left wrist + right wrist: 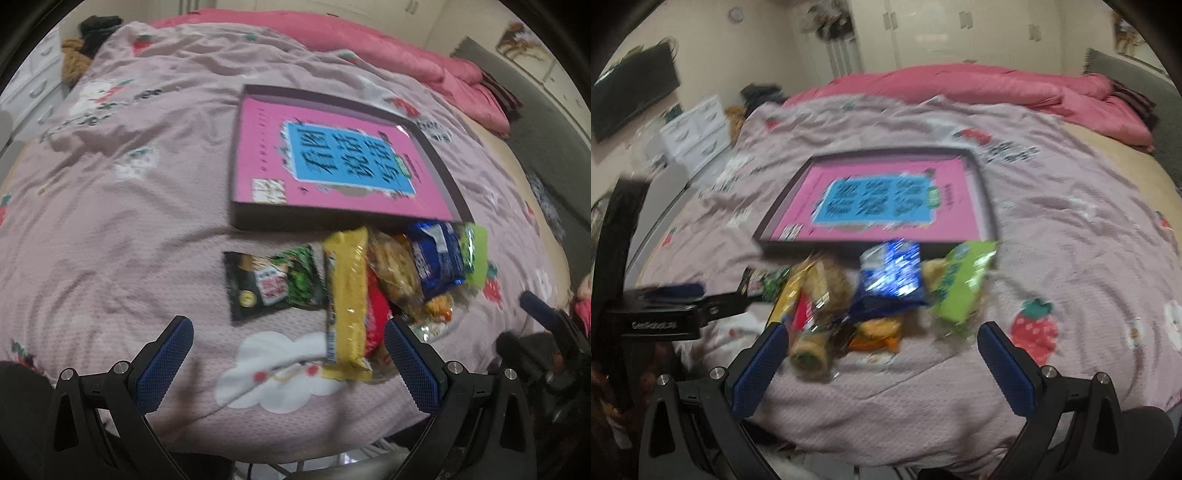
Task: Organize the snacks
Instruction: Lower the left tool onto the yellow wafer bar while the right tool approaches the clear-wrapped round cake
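Blue padded fingers point(168, 365) of my left gripper point(288, 363) stand spread wide and hold nothing, low over the bed point(110, 221) with its strawberry-print cover. Between them lies the near end of a long yellow snack pack point(345, 299). A black and green packet point(271, 282) sits just left of it; a blue packet point(437, 258) and a light green packet point(476, 254) lie to the right, in a heap just in front of a shallow dark tray point(439, 166) lined with a pink book. My right gripper point(879, 356) is spread too, empty, near the same blurred snack pile point(871, 295).
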Motion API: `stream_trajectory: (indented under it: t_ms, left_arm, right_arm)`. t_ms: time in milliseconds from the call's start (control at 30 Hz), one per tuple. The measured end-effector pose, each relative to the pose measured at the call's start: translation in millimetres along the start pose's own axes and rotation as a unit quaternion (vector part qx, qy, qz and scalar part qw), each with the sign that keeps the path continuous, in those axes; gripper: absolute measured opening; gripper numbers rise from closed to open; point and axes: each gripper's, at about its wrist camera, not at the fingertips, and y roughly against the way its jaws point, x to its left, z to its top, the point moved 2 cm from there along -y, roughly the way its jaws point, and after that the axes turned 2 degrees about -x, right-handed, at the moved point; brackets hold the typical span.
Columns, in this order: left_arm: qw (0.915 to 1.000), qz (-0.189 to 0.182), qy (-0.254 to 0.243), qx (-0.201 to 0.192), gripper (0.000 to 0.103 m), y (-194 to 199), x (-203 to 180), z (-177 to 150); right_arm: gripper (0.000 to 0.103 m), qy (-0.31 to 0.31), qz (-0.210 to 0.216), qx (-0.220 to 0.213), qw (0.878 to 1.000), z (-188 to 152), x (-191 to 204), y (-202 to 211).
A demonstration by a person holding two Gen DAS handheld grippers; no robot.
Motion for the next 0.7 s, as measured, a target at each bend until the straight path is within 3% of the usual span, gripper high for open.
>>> stream_trajectory:
  t_ms: [133,400,700]
  left_arm:
    - [0.9997,-0.019,-0.009,0.009,0.103,-8.9,-5.5,-2.3]
    - [0.9992,-0.030,-0.009,0.024,0.103,-19.0,-7.6,-3.0]
    - [0.9983,-0.043,-0.018,0.034,0.098,-27.8,-13.1,-1.2]
  right_arm:
    - [0.101,0.024,0.022,0.035,0.999,-7.7,15.6,-15.1]
    - [0.093,0.062,0.021,0.076,0.995,-19.7,36.4,-35.7]
    - [0.078,0.041,0.027,0.110,0.993,-21.3,35.7,-58.6]
